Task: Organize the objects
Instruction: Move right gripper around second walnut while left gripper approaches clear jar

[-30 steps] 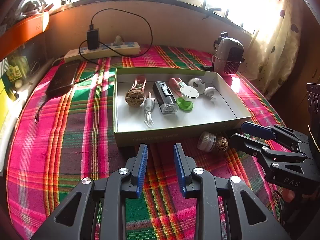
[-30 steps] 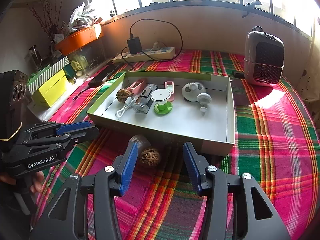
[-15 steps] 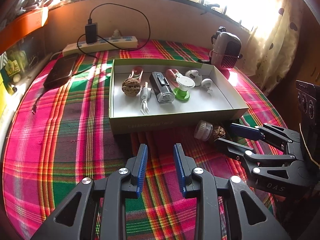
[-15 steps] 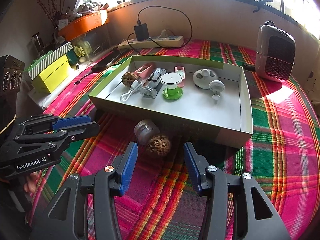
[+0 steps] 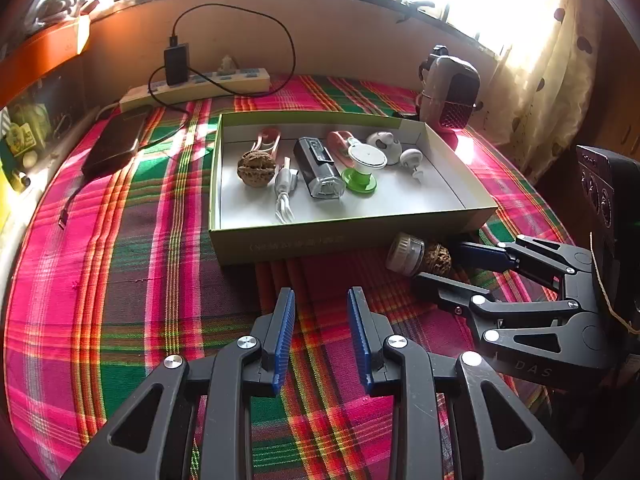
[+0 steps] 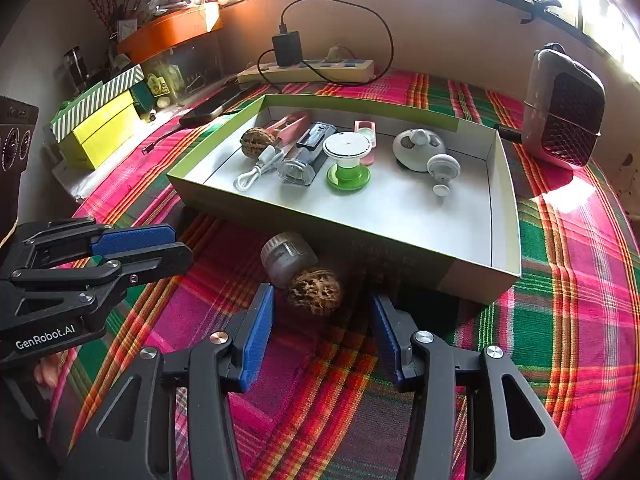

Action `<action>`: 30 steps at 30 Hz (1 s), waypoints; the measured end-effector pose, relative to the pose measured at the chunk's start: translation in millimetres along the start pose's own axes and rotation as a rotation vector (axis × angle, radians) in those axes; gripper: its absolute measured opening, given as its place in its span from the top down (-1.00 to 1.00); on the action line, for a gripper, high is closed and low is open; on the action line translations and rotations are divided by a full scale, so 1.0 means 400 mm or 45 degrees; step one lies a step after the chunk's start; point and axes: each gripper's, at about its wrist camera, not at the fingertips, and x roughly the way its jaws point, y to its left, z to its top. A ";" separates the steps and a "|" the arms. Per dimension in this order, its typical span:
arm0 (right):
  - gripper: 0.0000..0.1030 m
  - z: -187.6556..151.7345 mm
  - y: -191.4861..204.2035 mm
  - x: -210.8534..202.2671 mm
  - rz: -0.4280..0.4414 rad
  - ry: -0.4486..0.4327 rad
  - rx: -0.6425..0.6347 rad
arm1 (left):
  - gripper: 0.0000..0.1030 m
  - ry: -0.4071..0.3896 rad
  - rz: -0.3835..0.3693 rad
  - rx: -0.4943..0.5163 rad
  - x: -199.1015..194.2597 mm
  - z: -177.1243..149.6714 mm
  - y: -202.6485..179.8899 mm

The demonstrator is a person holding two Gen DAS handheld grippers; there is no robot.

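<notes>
A green-rimmed cardboard box (image 6: pixel 472 276) (image 5: pixel 280 242) lies on the plaid cloth. It holds a walnut (image 6: pixel 254 142), a white cable (image 6: pixel 256 170), a dark clear-ended case (image 6: pixel 304 156), a green-and-white spool (image 6: pixel 347 160) and white round pieces (image 6: pixel 418 148). In front of the box lie a small clear jar (image 6: pixel 286 258) (image 5: pixel 406 254) and a second walnut (image 6: pixel 316 290) (image 5: pixel 437 259), touching each other. My right gripper (image 6: pixel 322 300) (image 5: pixel 438 262) is open, its fingers either side of that walnut without pressing it. My left gripper (image 5: pixel 320 300) (image 6: pixel 176 242) is open over bare cloth, holding nothing.
A grey heater (image 6: pixel 564 108) stands right of the box. A power strip (image 6: pixel 308 70) with a black charger lies by the back wall, and a dark phone (image 5: pixel 116 144) on its cable left of the box. Yellow and striped boxes (image 6: pixel 100 120) sit at the left edge.
The right gripper has crept forward, so the loose walnut now sits between its fingertips. The left gripper has stayed where it was.
</notes>
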 end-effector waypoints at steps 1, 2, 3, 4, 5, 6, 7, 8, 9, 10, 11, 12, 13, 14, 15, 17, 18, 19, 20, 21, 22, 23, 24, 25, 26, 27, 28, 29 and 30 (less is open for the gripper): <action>0.07 -0.001 0.001 -0.001 0.000 -0.002 -0.005 | 0.51 0.003 0.000 0.001 0.002 0.000 0.000; 0.10 -0.002 0.002 -0.001 0.001 -0.001 -0.009 | 0.51 0.006 0.001 0.002 0.004 0.001 0.000; 0.20 -0.002 0.004 -0.001 -0.002 -0.001 -0.014 | 0.51 0.008 0.001 0.004 0.006 0.001 0.000; 0.21 -0.003 0.005 -0.002 0.000 -0.003 -0.020 | 0.51 0.009 0.000 0.006 0.007 0.001 -0.001; 0.21 -0.002 0.005 -0.001 0.006 -0.002 -0.021 | 0.51 0.011 0.000 0.007 0.008 0.001 -0.001; 0.22 -0.002 0.004 0.000 0.009 -0.003 -0.021 | 0.51 0.013 -0.001 0.010 0.009 0.001 -0.002; 0.26 -0.002 0.004 -0.001 0.009 -0.004 -0.022 | 0.51 0.015 0.000 0.012 0.011 0.001 -0.003; 0.28 -0.003 0.003 -0.001 0.009 -0.005 -0.022 | 0.51 0.017 0.000 0.014 0.012 0.001 -0.004; 0.32 -0.003 0.003 -0.002 0.012 -0.007 -0.023 | 0.51 0.019 -0.001 0.016 0.014 0.001 -0.005; 0.37 -0.004 0.002 -0.004 0.014 -0.010 -0.025 | 0.51 0.022 -0.001 0.018 0.015 0.000 -0.006; 0.37 -0.004 0.003 -0.005 0.012 -0.011 -0.030 | 0.51 0.024 0.000 0.021 0.017 0.000 -0.007; 0.37 -0.005 0.004 -0.005 0.009 -0.010 -0.036 | 0.51 0.027 0.002 0.023 0.019 0.000 -0.009; 0.37 -0.006 0.006 -0.006 0.006 -0.010 -0.041 | 0.51 0.028 0.002 0.025 0.021 0.000 -0.010; 0.37 -0.005 0.006 -0.005 0.005 -0.011 -0.043 | 0.51 0.030 0.003 0.027 0.022 0.000 -0.011; 0.37 -0.006 0.005 -0.006 0.007 -0.011 -0.041 | 0.51 0.032 0.003 0.030 0.023 0.000 -0.012; 0.37 -0.005 0.002 -0.006 0.005 -0.013 -0.035 | 0.51 0.037 0.004 0.034 0.027 0.001 -0.015; 0.37 -0.006 0.000 -0.008 0.001 -0.016 -0.031 | 0.51 0.039 0.003 0.037 0.028 0.001 -0.017; 0.37 -0.006 -0.003 -0.009 0.000 -0.017 -0.028 | 0.51 0.041 0.000 0.040 0.029 0.002 -0.019; 0.37 -0.007 -0.006 -0.010 0.000 -0.018 -0.023 | 0.51 0.043 -0.001 0.043 0.031 0.003 -0.022; 0.37 -0.007 -0.010 -0.012 -0.001 -0.020 -0.017 | 0.51 0.044 -0.003 0.046 0.032 0.004 -0.024; 0.37 -0.008 -0.013 -0.014 -0.002 -0.021 -0.014 | 0.51 0.045 -0.008 0.050 0.033 0.005 -0.028; 0.37 -0.010 -0.016 -0.015 -0.003 -0.022 -0.011 | 0.51 0.045 -0.013 0.054 0.035 0.006 -0.032; 0.37 -0.011 -0.020 -0.018 -0.004 -0.025 -0.004 | 0.51 0.044 -0.017 0.059 0.035 0.007 -0.035; 0.37 -0.013 -0.025 -0.021 -0.005 -0.029 0.003 | 0.51 0.045 -0.021 0.062 0.037 0.009 -0.039; 0.37 -0.013 -0.030 -0.023 -0.008 -0.030 0.008 | 0.51 0.048 -0.023 0.066 0.040 0.010 -0.042; 0.37 -0.015 -0.034 -0.025 -0.011 -0.031 0.013 | 0.51 0.049 -0.026 0.069 0.041 0.012 -0.045; 0.37 -0.016 -0.038 -0.027 -0.011 -0.031 0.020 | 0.50 0.051 -0.030 0.072 0.043 0.013 -0.048; 0.37 -0.017 -0.041 -0.028 -0.011 -0.032 0.025 | 0.50 0.054 -0.033 0.075 0.046 0.014 -0.052; 0.37 -0.018 -0.045 -0.030 -0.011 -0.033 0.028 | 0.46 0.055 -0.038 0.077 0.047 0.016 -0.055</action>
